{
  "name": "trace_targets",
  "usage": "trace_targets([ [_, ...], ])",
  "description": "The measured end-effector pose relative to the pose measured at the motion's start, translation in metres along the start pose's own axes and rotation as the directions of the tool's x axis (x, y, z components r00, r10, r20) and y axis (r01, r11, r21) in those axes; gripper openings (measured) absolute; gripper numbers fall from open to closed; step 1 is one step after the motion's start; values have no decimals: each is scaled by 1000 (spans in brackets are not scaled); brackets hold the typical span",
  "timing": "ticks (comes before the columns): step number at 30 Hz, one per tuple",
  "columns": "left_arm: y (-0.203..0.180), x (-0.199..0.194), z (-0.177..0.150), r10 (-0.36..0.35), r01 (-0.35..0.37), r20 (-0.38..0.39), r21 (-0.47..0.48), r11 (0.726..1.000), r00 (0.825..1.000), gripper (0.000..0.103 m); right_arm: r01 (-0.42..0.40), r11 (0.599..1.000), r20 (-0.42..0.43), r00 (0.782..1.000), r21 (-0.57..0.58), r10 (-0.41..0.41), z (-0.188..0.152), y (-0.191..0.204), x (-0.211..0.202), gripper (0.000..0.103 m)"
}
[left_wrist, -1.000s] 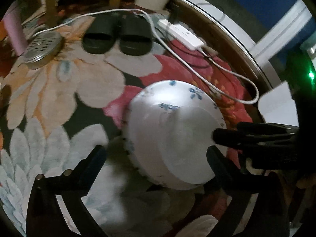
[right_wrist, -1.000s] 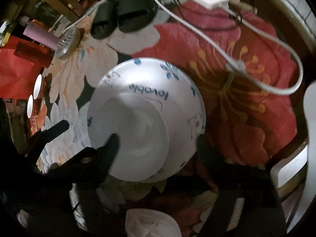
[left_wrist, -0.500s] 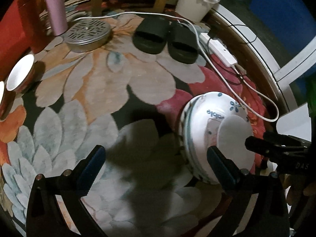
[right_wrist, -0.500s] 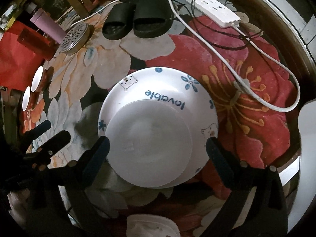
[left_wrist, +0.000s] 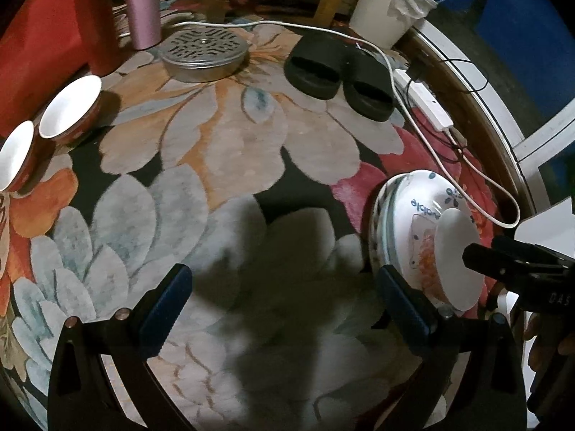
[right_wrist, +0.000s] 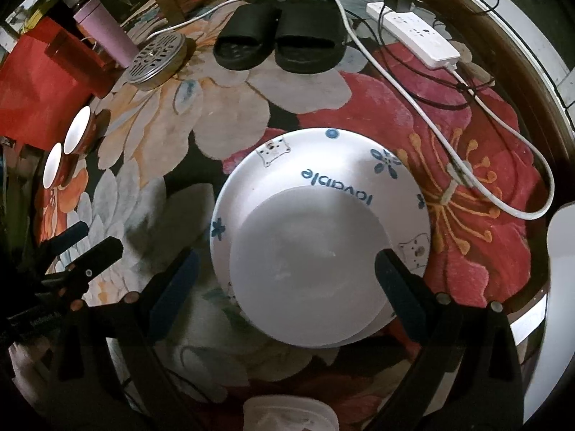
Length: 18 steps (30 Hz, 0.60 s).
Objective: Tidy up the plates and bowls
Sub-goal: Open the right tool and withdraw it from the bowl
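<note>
**Technician A:** Report gripper condition, nearest items first.

**Technician B:** Left gripper (left_wrist: 284, 300): fingers spread wide, nothing between them, floral rug (left_wrist: 230, 151) below. Right gripper (right_wrist: 287, 278): fingers likewise spread, one on each side of the white stack, gripping nothing. Contact with the stack's edge cannot be confirmed.

**Technician A:** Location of the stack?

**Technician B:** On the rug, directly ahead of the right gripper. A plain white plate (right_wrist: 309, 265) lies upside down on an inverted printed bowl (right_wrist: 323, 179) marked "lovable". In the left wrist view the stack sits at the right edge, just beside the left gripper's right finger.

**Technician A:** Other tableware?

**Technician B:** Two red bowls (left_wrist: 70, 109) with white interiors, side by side at the far left, well apart from the stack.

**Technician A:** Background?

**Technician B:** Perforated metal lid (left_wrist: 203, 52), black slippers (left_wrist: 337, 75), white power strip (right_wrist: 413, 34) with cable, pink tumbler (left_wrist: 142, 3).
</note>
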<state>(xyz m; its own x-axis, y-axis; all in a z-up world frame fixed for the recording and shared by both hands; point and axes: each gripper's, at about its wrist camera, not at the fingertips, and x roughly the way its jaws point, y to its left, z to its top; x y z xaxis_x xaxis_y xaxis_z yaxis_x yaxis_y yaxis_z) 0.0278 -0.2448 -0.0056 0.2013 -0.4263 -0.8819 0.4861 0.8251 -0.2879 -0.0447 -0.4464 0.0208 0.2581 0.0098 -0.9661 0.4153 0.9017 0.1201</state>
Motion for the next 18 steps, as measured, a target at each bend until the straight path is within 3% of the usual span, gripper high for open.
trace_targets([
  [18,43,-6,-15,41,-42,-6,-65,997,999,102,-13,998,-7,1000,-62,12,-6,36,8,99],
])
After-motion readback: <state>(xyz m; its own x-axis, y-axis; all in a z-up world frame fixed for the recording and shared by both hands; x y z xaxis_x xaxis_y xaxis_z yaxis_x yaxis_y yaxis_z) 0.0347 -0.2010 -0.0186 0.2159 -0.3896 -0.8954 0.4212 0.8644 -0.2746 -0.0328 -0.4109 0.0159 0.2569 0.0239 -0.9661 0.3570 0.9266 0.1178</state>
